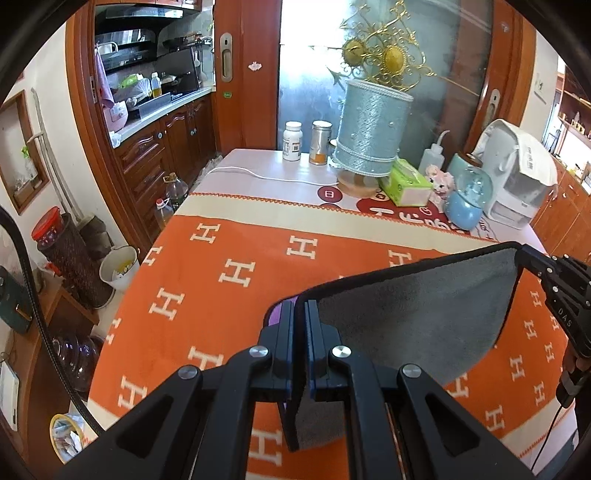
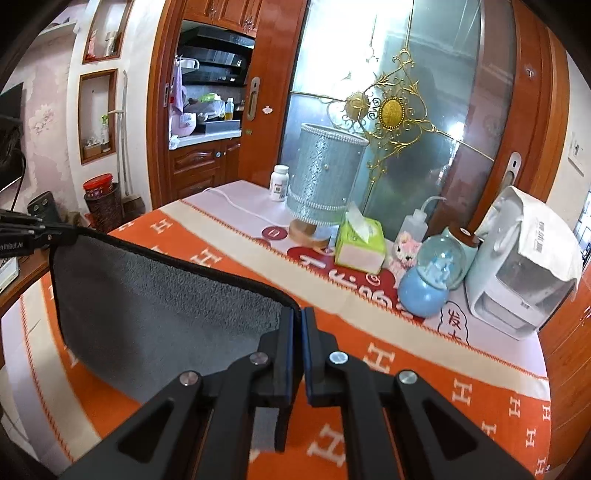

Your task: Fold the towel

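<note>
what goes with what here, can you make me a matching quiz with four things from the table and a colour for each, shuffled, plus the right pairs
Things:
1. towel
2. tissue box
3. snow globe
4. blanket

Colours:
A. orange with white H letters
B. blue base
C. grey with a dark edge
D. light green

Pairs: 1-C, 2-D, 3-B, 4-A

place: home dining area beside kitchen
kitchen: wooden cabinets [image 1: 173, 129]; range hood [image 1: 144, 14]; oil bottle [image 1: 156, 85]
table: orange H-pattern cloth [image 1: 221, 280]; tissue box [image 1: 406, 182]; snow globe [image 1: 469, 199]; lamp [image 1: 369, 133]
</note>
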`<state>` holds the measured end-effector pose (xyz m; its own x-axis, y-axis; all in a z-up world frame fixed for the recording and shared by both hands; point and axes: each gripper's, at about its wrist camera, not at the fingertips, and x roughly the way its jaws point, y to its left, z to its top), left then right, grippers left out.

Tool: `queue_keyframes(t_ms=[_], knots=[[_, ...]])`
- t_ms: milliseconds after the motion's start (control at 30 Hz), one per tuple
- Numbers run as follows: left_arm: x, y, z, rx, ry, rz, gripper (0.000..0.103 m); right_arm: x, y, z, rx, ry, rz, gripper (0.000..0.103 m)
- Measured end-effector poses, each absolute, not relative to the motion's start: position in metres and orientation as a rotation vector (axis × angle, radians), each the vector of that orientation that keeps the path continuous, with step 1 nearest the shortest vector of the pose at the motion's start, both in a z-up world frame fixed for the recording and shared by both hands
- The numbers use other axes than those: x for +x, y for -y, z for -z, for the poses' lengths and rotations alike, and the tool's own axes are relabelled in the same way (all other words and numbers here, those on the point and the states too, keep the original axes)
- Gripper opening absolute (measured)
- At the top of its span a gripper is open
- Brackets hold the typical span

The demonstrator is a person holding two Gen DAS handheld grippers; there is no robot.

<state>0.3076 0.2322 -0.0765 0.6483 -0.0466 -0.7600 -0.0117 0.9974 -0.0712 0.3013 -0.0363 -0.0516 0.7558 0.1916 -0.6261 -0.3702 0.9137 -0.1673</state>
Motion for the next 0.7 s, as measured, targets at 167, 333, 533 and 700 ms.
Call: queue_keyframes(t_ms=[167, 333, 533, 700], knots=[[0.340, -0.237, 0.100, -0.083, -0.905, 0.012, 0.004, 0.326, 0.025, 0.066, -0.303, -0.649, -0.303, 0.004], [0.362, -0.237, 0.126, -0.091, -0.952, 0.003, 0.004, 0.347, 0.018, 0.083, -0.293, -0.676, -0.303, 0.005], [0.372, -0.235, 0.150, -0.104, -1.010, 0.003, 0.018, 0.363, 0.011, 0.099, -0.275, -0.731, -0.308, 0.009], [0.364, -0.233, 0.154, -0.101, -1.020, 0.004, 0.031, 0.367, 0.013, 0.104, -0.266, -0.751, -0.295, 0.029]])
